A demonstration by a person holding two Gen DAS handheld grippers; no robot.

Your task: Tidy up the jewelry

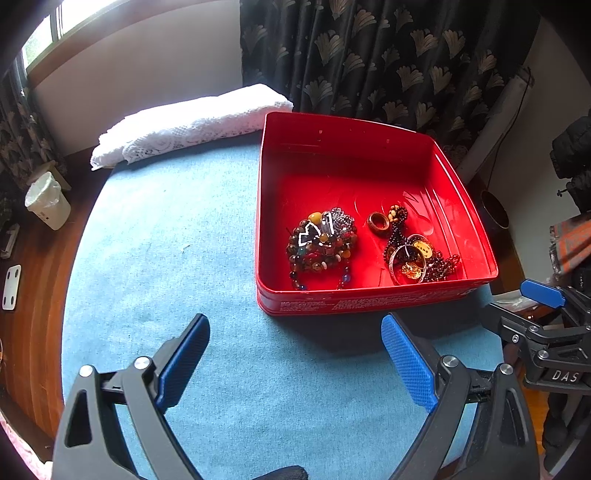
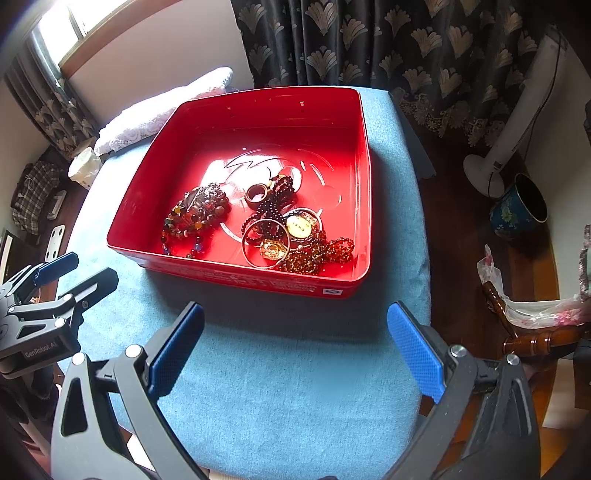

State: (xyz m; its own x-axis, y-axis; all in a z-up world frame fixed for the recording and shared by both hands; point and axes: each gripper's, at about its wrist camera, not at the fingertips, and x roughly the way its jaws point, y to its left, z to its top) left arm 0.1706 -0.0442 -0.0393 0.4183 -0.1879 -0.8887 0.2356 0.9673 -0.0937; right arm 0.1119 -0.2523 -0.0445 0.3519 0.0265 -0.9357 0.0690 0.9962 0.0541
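Bright daylight comes in from the window (image 1: pixel 55 33) at the far left. The white lace cloth (image 1: pixel 192 118) glows too bright to see well. The red box (image 2: pixel 364 177) floor shines with glare. Edges bend and go dark. Everything looks sharp.

The print on the red tin's (image 2: pixel 258 282) near wall is too blurred for me to read; tangled beads (image 2: pixel 195 214) inside hide each other.

White lace cloth (image 1: pixel 192 122), patterned curtain (image 1: pixel 388 55), fan (image 2: pixel 517 122)
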